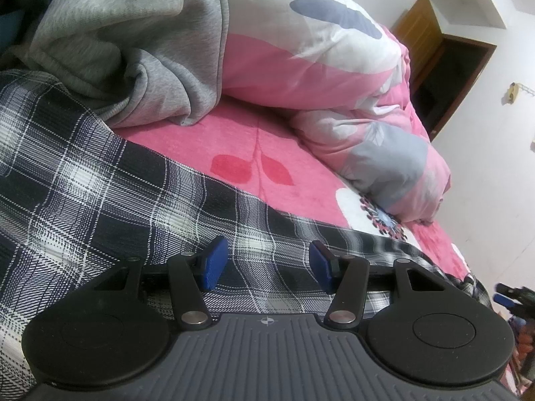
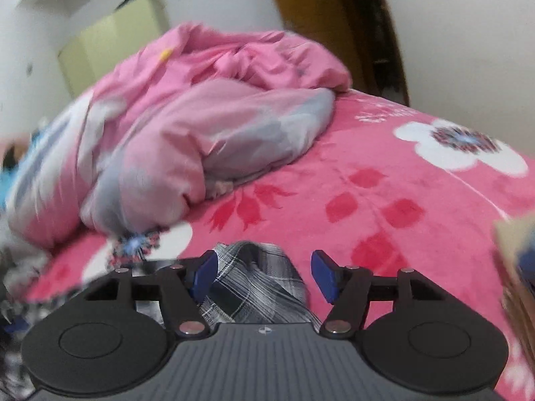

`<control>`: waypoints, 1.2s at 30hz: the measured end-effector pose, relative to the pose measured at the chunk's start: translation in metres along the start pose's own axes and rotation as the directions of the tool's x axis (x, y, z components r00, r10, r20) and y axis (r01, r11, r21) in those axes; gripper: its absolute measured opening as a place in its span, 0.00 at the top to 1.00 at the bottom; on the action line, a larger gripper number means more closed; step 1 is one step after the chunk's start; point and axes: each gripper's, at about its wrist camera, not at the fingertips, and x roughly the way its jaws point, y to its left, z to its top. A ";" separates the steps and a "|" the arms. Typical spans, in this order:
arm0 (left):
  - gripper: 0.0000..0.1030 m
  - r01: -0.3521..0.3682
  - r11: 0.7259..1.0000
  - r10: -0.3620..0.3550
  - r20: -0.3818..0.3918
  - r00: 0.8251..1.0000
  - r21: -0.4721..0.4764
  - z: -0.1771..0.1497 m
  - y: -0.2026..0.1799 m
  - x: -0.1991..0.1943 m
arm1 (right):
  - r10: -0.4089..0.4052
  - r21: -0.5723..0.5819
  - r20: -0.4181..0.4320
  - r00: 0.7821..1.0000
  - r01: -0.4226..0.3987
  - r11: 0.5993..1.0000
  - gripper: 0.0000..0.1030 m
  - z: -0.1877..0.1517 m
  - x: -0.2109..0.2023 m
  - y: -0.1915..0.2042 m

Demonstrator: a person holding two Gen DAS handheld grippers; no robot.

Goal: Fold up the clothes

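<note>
A black-and-white plaid garment [image 1: 100, 193] lies spread over the near side of the bed in the left wrist view. My left gripper [image 1: 267, 265] hovers just over it, open, with the flat cloth showing between the blue pads [image 1: 214, 264] and neither pad pressing it. A crumpled grey sweatshirt [image 1: 133, 50] lies beyond the plaid at the upper left. In the right wrist view a bunched corner of the plaid garment [image 2: 257, 284] sits between the jaws of my right gripper [image 2: 264, 274]. It lies against the left pad [image 2: 204, 275] and well clear of the right one, so the gripper is open.
A pink floral bedsheet [image 2: 384, 200] covers the bed. A bulky pink, white and grey quilt [image 1: 334, 77] is heaped at the far side. A cardboard box [image 2: 515, 267] stands at the right edge. A wooden door [image 1: 421, 30] and white walls lie beyond the bed.
</note>
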 end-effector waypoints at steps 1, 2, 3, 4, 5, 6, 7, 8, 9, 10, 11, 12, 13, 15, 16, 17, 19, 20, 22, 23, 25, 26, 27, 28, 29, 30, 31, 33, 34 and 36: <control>0.48 0.000 1.000 0.000 0.000 1.000 -0.001 0.000 0.000 0.000 | -0.012 -0.035 -0.030 0.999 0.011 0.999 0.41 0.000 0.010 0.004; 0.48 0.001 1.000 -0.001 0.000 1.000 -0.001 0.000 0.000 0.000 | -0.024 -0.061 -0.071 0.997 0.019 0.998 0.46 0.000 0.020 0.008; 0.48 0.002 1.000 -0.002 0.000 1.000 -0.002 0.000 0.000 0.000 | -0.036 -0.087 -0.111 0.993 0.026 0.996 0.68 0.000 0.030 0.011; 0.48 0.002 1.000 -0.002 0.000 1.000 -0.003 0.000 0.001 0.000 | -0.038 -0.095 -0.141 0.989 0.024 0.995 1.00 -0.001 0.037 0.012; 0.48 0.003 1.000 -0.003 0.000 1.000 -0.004 0.000 0.001 0.000 | -0.028 -0.086 -0.139 0.990 0.016 0.996 1.00 -0.001 0.036 0.012; 0.48 0.003 1.000 -0.003 0.001 1.000 -0.005 0.000 0.001 0.000 | -0.012 -0.062 -0.095 0.995 0.006 0.998 1.00 -0.001 0.028 0.011; 0.48 0.003 1.000 -0.003 0.001 1.000 -0.005 0.000 0.001 0.000 | 0.008 -0.029 -0.032 0.999 -0.009 1.000 1.00 0.000 0.015 0.010; 0.48 0.003 1.000 -0.003 0.001 1.000 -0.006 0.000 0.001 0.000 | 0.025 0.003 0.032 0.999 -0.025 1.000 1.00 0.001 0.002 0.008; 0.48 0.003 1.000 -0.003 0.001 1.000 -0.005 0.000 0.001 0.000 | 0.020 0.052 0.105 0.994 -0.026 0.998 1.00 0.001 -0.013 0.003; 0.48 0.003 1.000 -0.003 0.001 1.000 -0.005 0.000 0.001 0.000 | -0.006 0.117 0.182 0.983 -0.015 0.993 1.00 0.000 -0.031 -0.006; 0.48 0.003 1.000 -0.003 0.001 1.000 -0.005 0.000 0.001 0.000 | -0.055 0.183 0.246 0.968 0.009 0.983 1.00 -0.001 -0.048 -0.015; 0.48 0.003 1.000 -0.003 0.002 1.000 -0.006 0.000 0.001 0.000 | -0.126 0.265 0.284 0.951 0.049 0.963 1.00 -0.004 -0.062 -0.028; 0.48 0.003 1.000 -0.003 0.002 1.000 -0.006 0.000 0.001 0.000 | -0.203 0.357 0.305 0.931 0.086 0.930 1.00 -0.009 -0.075 -0.042; 0.48 0.003 1.000 -0.003 0.002 1.000 -0.007 0.000 0.001 0.000 | -0.347 0.486 0.276 0.896 0.182 0.855 1.00 -0.021 -0.090 -0.064; 0.48 0.003 1.000 -0.003 0.002 1.000 -0.007 0.000 0.001 0.000 | -0.387 0.508 0.246 0.889 0.222 0.832 1.00 -0.027 -0.093 -0.070; 0.48 0.003 1.000 -0.003 0.002 1.000 -0.007 0.000 0.001 0.000 | -0.408 0.508 0.217 0.887 0.255 0.823 1.00 -0.031 -0.093 -0.073; 0.48 0.003 1.000 -0.003 0.004 1.000 -0.009 0.000 0.001 0.000 | -0.459 0.472 0.163 0.873 0.340 0.813 1.00 -0.035 -0.090 -0.072; 0.48 0.003 1.000 -0.003 0.004 1.000 -0.009 0.000 0.001 0.000 | -0.478 0.443 0.136 0.868 0.378 0.813 0.99 -0.036 -0.086 -0.071; 0.48 0.003 1.000 -0.003 0.004 1.000 -0.010 0.000 0.001 0.000 | -0.515 0.405 0.091 0.852 0.441 0.801 0.98 -0.037 -0.082 -0.069; 0.48 0.003 1.000 -0.003 0.004 1.000 -0.010 0.000 0.001 0.000 | -0.534 0.388 0.070 0.843 0.470 0.793 0.98 -0.038 -0.080 -0.068; 0.48 0.004 1.000 -0.003 0.004 1.000 -0.011 0.000 0.001 0.000 | -0.549 0.360 0.057 0.834 0.495 0.790 0.97 -0.039 -0.083 -0.066; 0.48 0.003 1.000 -0.003 0.004 1.000 -0.011 0.000 0.001 0.000 | -0.553 0.349 0.059 0.831 0.502 0.792 0.96 -0.040 -0.086 -0.064; 0.48 0.003 1.000 -0.003 0.004 1.000 -0.011 0.000 0.001 0.001 | -0.558 0.337 0.066 0.827 0.508 0.792 0.94 -0.041 -0.088 -0.061; 0.48 0.003 1.000 -0.003 0.004 1.000 -0.011 0.000 0.001 0.001 | -0.565 0.327 0.078 0.822 0.514 0.793 0.93 -0.040 -0.090 -0.058; 0.48 0.004 1.000 -0.004 0.004 1.000 -0.011 0.000 0.001 0.001 | -0.570 0.315 0.095 0.816 0.518 0.795 0.92 -0.039 -0.092 -0.054; 0.48 0.004 1.000 -0.004 0.004 1.000 -0.011 0.000 0.001 0.001 | -0.574 0.304 0.115 0.811 0.521 0.798 0.90 -0.036 -0.094 -0.050; 0.48 0.004 1.000 -0.004 0.005 1.000 -0.011 0.000 0.001 0.000 | -0.572 0.289 0.136 0.809 0.520 0.804 0.85 -0.032 -0.094 -0.047; 0.48 0.004 1.000 -0.004 0.005 1.000 -0.011 0.000 0.001 0.000 | -0.561 0.255 0.178 0.808 0.513 0.820 0.70 -0.021 -0.091 -0.043; 0.48 0.004 1.000 -0.004 0.005 1.000 -0.011 0.000 0.001 0.001 | -0.554 0.237 0.199 0.808 0.509 0.827 0.63 -0.016 -0.090 -0.040; 0.48 0.004 1.000 -0.004 0.005 1.000 -0.011 0.000 0.001 0.000 | -0.515 0.182 0.193 0.835 0.485 0.855 0.56 -0.001 -0.079 -0.040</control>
